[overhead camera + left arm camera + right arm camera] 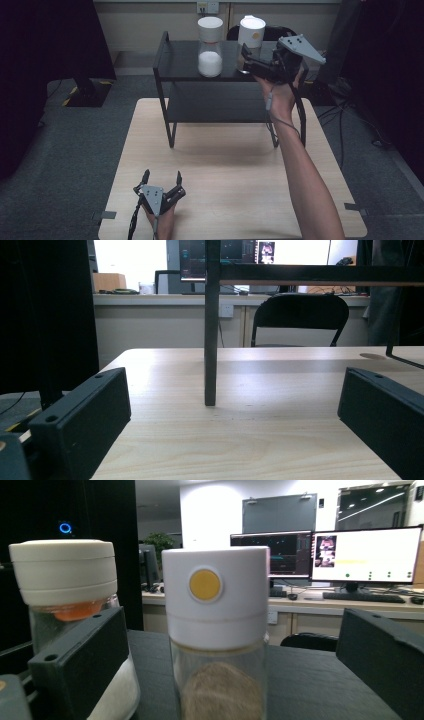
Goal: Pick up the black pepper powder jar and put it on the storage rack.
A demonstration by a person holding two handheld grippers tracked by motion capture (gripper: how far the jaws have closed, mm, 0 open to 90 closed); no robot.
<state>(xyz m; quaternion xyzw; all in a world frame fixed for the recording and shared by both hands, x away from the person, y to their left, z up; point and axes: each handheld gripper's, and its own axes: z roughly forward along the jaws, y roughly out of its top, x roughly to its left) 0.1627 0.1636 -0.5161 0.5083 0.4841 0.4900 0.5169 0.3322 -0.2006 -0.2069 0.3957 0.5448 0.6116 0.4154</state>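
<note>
Two clear jars with white lids stand on the top of a black shelf rack (170,67). The left jar (210,47) (70,610) holds white powder. The right jar (250,35) (217,630) has a yellow dot on its lid and a brownish fill. My right gripper (244,59) (225,680) is open at that right jar, one jaw on each side of it, not closed on it. My left gripper (162,178) (230,430) rests open on the wooden table (225,170), empty, facing the rack's front left leg (211,340).
The rack stands at the table's far end, with a lower shelf (220,105) beneath. A black chair (300,315) and desks with monitors (365,555) lie beyond. Dark equipment (50,45) stands at the left, and cables (350,110) lie on the floor at the right.
</note>
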